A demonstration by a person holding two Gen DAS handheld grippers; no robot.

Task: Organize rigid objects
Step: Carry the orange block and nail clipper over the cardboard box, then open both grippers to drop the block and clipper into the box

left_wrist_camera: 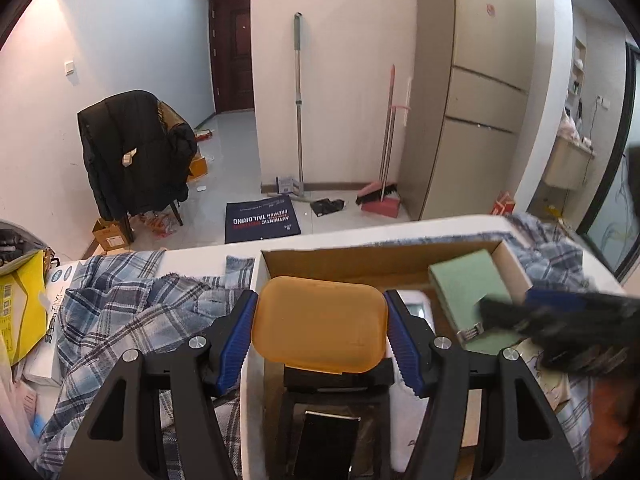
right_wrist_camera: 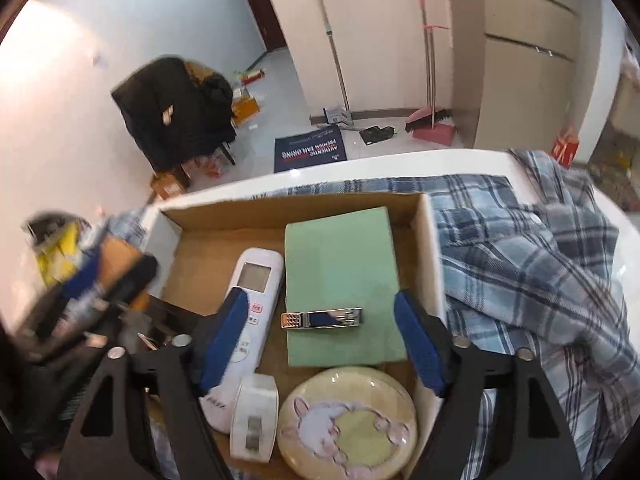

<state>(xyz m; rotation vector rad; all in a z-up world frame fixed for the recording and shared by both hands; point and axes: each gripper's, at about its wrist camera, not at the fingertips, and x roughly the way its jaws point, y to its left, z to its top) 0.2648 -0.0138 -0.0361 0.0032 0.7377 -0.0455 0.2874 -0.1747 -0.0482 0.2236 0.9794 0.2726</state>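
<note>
Closest in the left wrist view, the left gripper holds a rounded orange plastic case clamped between its two blue-padded fingers, one pad pressed against each side of the case. The case hangs over the near left part of a shallow open cardboard box that sits on a white worktop draped with a blue and white plaid cloth. In the right wrist view, the right gripper hovers above the same box with its fingers spread wide and nothing held between them. Directly below and between them, a small silver metal nail clipper lies flat on a pale green rectangular book, touching neither finger. Nearest the camera in the box are a round cream dish with a pink rabbit design and, just to its left, a small white plastic tape dispenser. A white remote control with a grey screen lies beside the green book on its left. The left gripper with its orange case appears blurred at the left edge of this view. Beyond the worktop, on a grey tiled floor, lie a dark blue printed mat and a pink dustpan with brush; a chair covered by a black jacket stands against the left wall, and a dark wooden door closes the far hallway.
</note>
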